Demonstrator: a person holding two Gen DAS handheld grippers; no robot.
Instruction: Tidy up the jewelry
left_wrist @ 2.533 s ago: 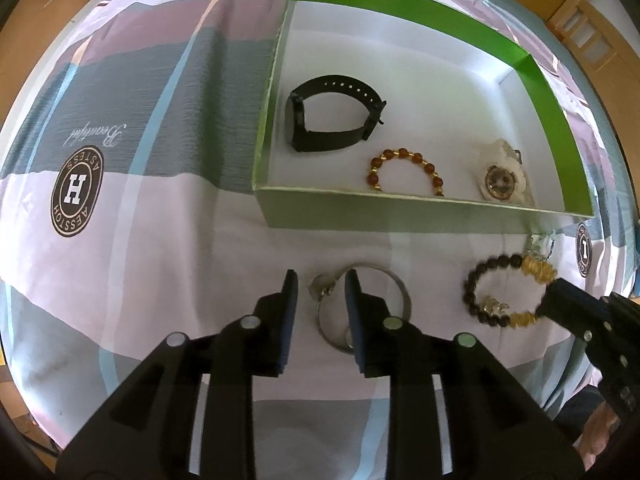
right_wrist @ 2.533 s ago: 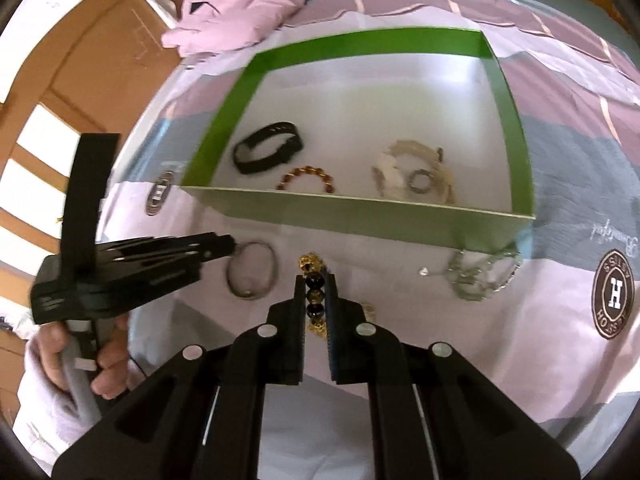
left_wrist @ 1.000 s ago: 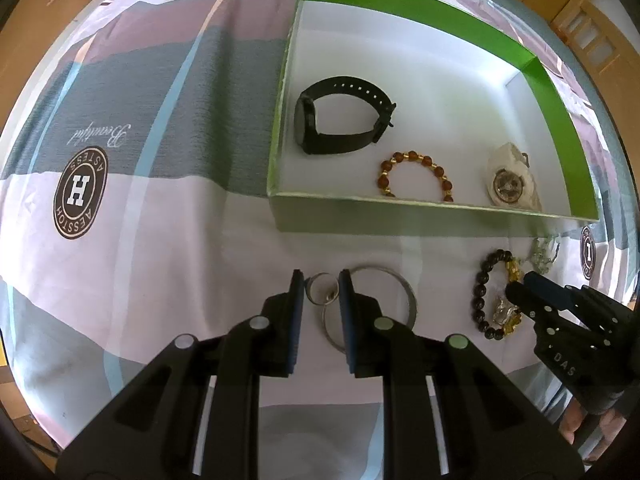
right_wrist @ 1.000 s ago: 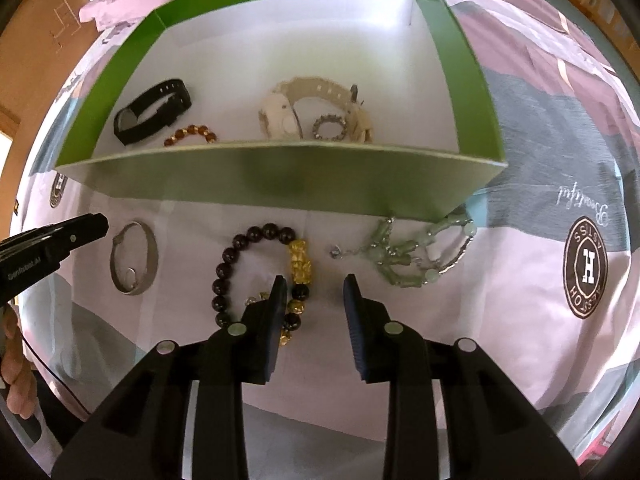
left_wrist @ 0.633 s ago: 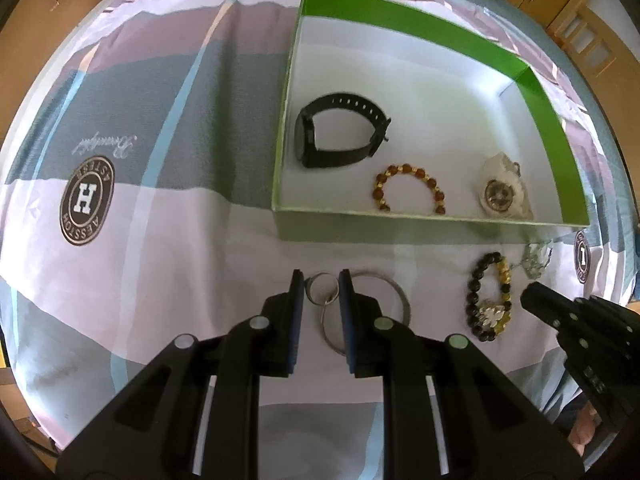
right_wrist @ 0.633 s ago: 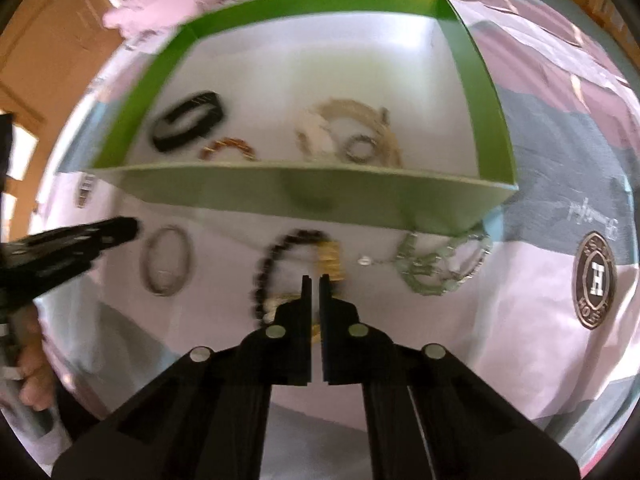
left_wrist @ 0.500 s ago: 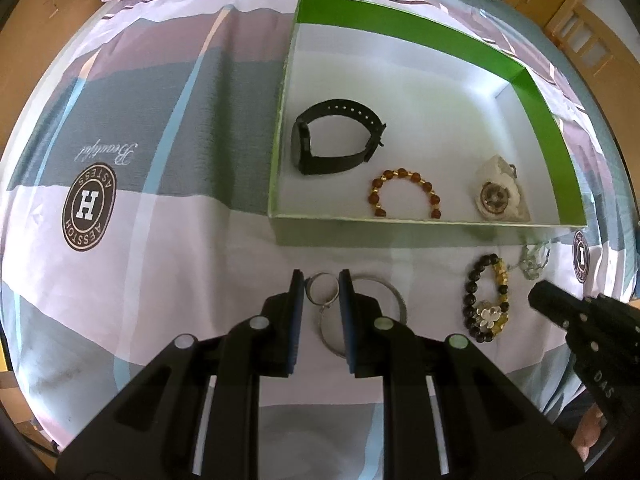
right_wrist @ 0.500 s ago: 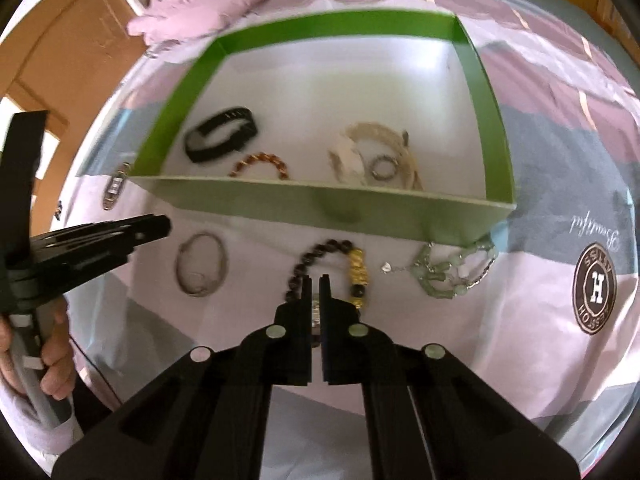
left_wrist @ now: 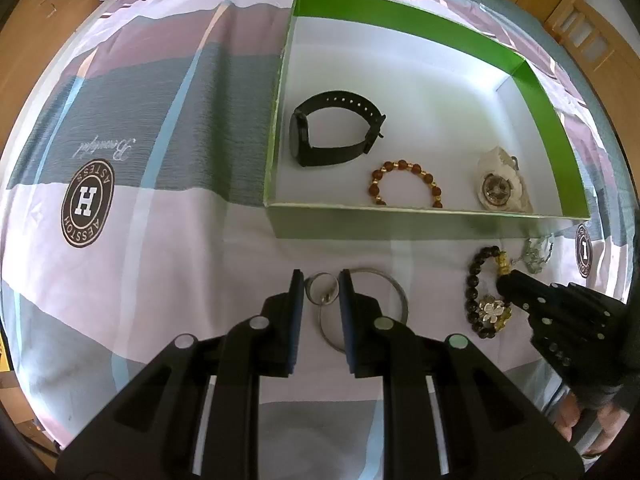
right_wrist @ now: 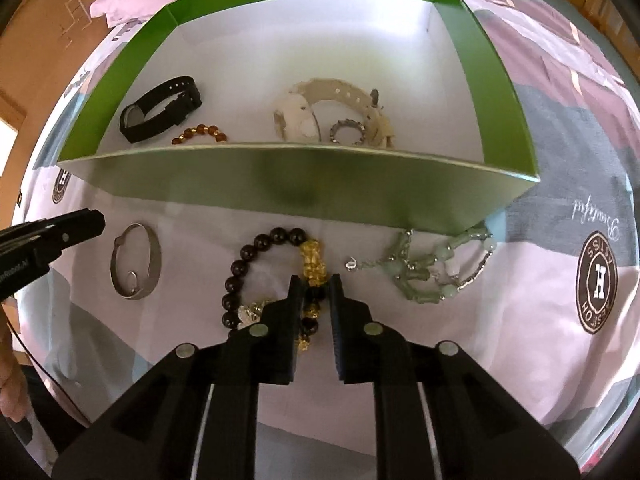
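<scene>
The dark bead bracelet [right_wrist: 256, 276] with its yellow charm beads lies on the bedsheet [right_wrist: 540, 352] just in front of the green box [right_wrist: 304, 184], and the right gripper [right_wrist: 311, 290] straddles its yellow section with the jaws partly open, not yet clamped on anything. To its left lies the silver bangle [left_wrist: 362, 308], with the small ring at its clasp sitting between the fingers of the left gripper [left_wrist: 321, 291], which is likewise slightly open and not visibly pinching the metal. A pale green bead necklace [right_wrist: 436, 268] lies to the right, close to the box wall. Inside the box are 4 items (black watch [left_wrist: 332, 134], amber bracelet [left_wrist: 404, 182], cream watch [left_wrist: 500, 186], small ring [right_wrist: 347, 131]). Likely risks: the right jaws closing on 1 bead only, letting the strand slip or swing, and either piece catching the near box wall if lifted too low.
</scene>
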